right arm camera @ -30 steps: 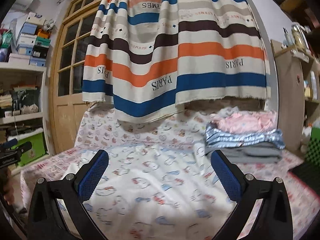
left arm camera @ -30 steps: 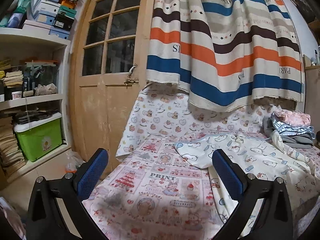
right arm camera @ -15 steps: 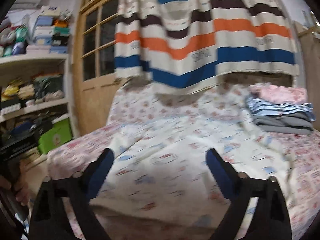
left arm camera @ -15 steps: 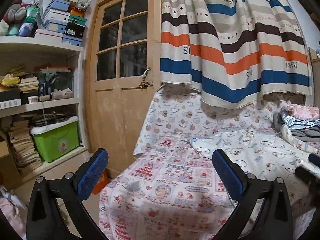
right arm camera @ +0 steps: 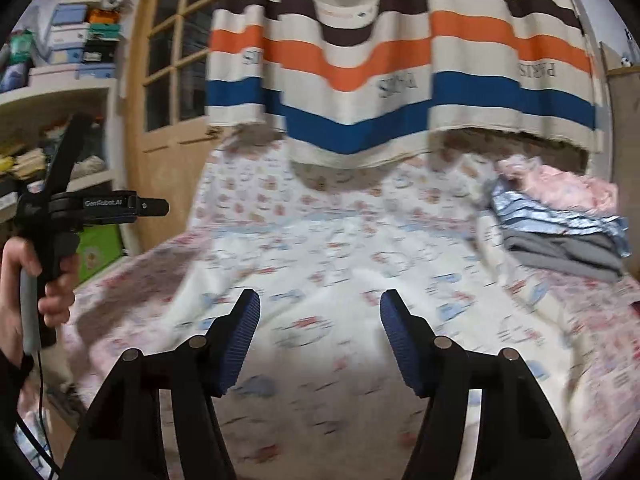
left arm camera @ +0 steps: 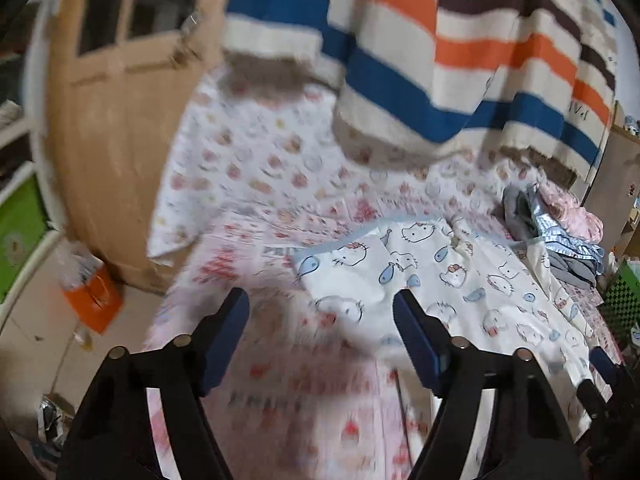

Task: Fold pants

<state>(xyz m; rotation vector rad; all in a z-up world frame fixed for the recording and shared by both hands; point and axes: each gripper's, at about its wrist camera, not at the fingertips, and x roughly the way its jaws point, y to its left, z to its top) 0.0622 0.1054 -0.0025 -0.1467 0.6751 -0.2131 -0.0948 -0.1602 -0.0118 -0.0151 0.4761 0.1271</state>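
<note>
White pants with a cat and whale print (left arm camera: 440, 276) lie spread on the pink patterned bed sheet (left arm camera: 304, 392). My left gripper (left arm camera: 320, 324) hovers at the pants' near left corner. Its jaws are closing and the blue pads press on nothing. In the right wrist view the pants (right arm camera: 320, 256) fill the bed below my right gripper (right arm camera: 320, 324). Those jaws are closing too, above the cloth and with nothing pinched. At the left of the right wrist view a hand (right arm camera: 24, 280) holds the left gripper's black body (right arm camera: 80, 208). Both views are blurred by motion.
A stack of folded clothes (right arm camera: 560, 232) sits at the bed's far right. A striped curtain (right arm camera: 400, 60) hangs over the head end. A wooden door (left arm camera: 112, 140), shelves with boxes (right arm camera: 72, 40) and an orange bag on the floor (left arm camera: 92, 300) stand left of the bed.
The left gripper has swung right and tipped down toward the pants' corner. The right gripper has dropped closer over the pants. Both pairs of jaws stand narrower than before.
</note>
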